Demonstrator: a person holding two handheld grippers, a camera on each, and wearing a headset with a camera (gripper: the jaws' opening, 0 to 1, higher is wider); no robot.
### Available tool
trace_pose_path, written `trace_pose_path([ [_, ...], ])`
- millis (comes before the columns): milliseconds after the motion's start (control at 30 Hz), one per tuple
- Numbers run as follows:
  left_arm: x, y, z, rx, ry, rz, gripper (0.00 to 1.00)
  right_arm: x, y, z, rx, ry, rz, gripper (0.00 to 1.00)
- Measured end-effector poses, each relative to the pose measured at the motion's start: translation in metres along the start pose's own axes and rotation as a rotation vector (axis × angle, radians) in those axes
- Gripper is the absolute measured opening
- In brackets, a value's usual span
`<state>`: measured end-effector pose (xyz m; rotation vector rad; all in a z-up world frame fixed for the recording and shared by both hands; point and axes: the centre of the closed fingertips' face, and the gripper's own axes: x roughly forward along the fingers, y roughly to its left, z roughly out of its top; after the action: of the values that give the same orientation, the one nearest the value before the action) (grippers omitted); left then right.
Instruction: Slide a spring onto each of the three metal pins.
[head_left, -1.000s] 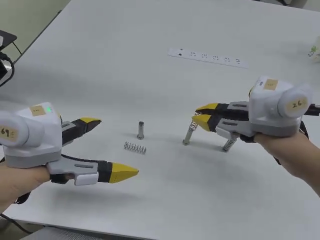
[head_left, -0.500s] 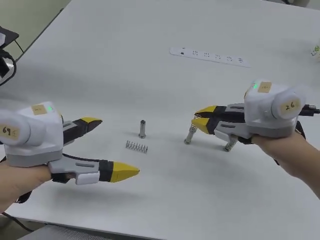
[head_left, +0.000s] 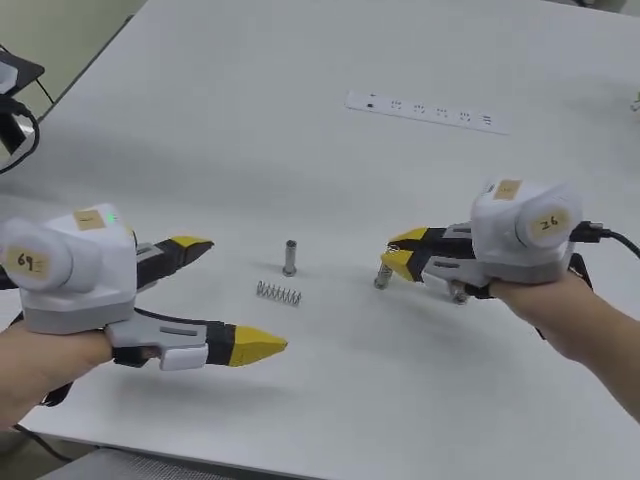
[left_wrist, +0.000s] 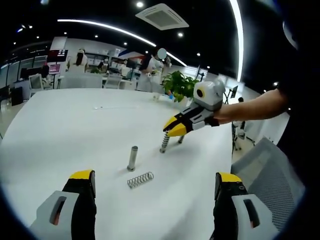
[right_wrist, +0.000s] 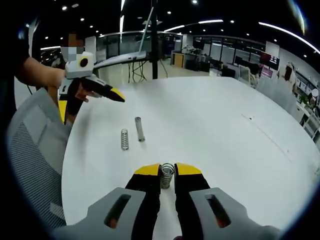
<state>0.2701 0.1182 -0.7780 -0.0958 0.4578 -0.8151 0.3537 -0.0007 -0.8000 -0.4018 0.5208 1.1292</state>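
A bare metal pin (head_left: 290, 257) stands upright mid-table, with a loose spring (head_left: 278, 293) lying just in front of it. My right gripper (head_left: 403, 254) is shut on a spring (right_wrist: 167, 175) that sits on a second pin (head_left: 384, 276), low over the table. A third pin with a spring (head_left: 458, 293) is partly hidden under that gripper's body. My left gripper (head_left: 226, 295) hovers open to the left of the loose spring, holding nothing. In the left gripper view (left_wrist: 155, 177) the bare pin (left_wrist: 133, 158) and loose spring (left_wrist: 140, 179) lie ahead between the wide jaws.
A white power strip (head_left: 430, 110) lies at the back of the white table (head_left: 200, 120). A dark cable and device (head_left: 12, 110) sit at the far left edge. The table's front edge runs close below my left gripper.
My right gripper has come down toward the table with the sprung pin, which now looks shorter and more upright. The left gripper, bare pin and loose spring have stayed put.
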Motion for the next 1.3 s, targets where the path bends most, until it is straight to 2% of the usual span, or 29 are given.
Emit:
trace_pose_path([
  [267, -0.001, 0.001, 0.001, -0.001, -0.004, 0.003, 0.97, 0.004, 0.002, -0.011, -0.014, 0.041, 0.005, 0.08],
  [400, -0.001, 0.000, 0.001, -0.001, -0.003, 0.002, 0.97, 0.004, 0.001, -0.011, 0.016, 0.026, 0.005, 0.08],
  [567, -0.001, -0.001, 0.000, -0.002, -0.001, -0.002, 0.97, 0.003, 0.005, -0.010, 0.034, 0.034, 0.014, 0.09],
  [667, 0.000, -0.002, 0.001, 0.001, -0.003, -0.002, 0.96, 0.001, 0.002, -0.008, 0.043, 0.030, -0.003, 0.15],
  [867, 0.000, -0.002, 0.003, 0.001, -0.008, -0.005, 0.97, -0.006, 0.003, -0.003, 0.067, 0.012, -0.002, 0.17],
  [1100, 0.000, -0.002, 0.005, 0.003, -0.013, -0.003, 0.97, -0.019, 0.009, 0.007, 0.083, -0.042, 0.005, 0.21],
  [1300, 0.000, -0.002, 0.007, 0.008, -0.011, -0.008, 0.97, -0.031, 0.014, 0.009, 0.096, -0.077, 0.010, 0.22],
])
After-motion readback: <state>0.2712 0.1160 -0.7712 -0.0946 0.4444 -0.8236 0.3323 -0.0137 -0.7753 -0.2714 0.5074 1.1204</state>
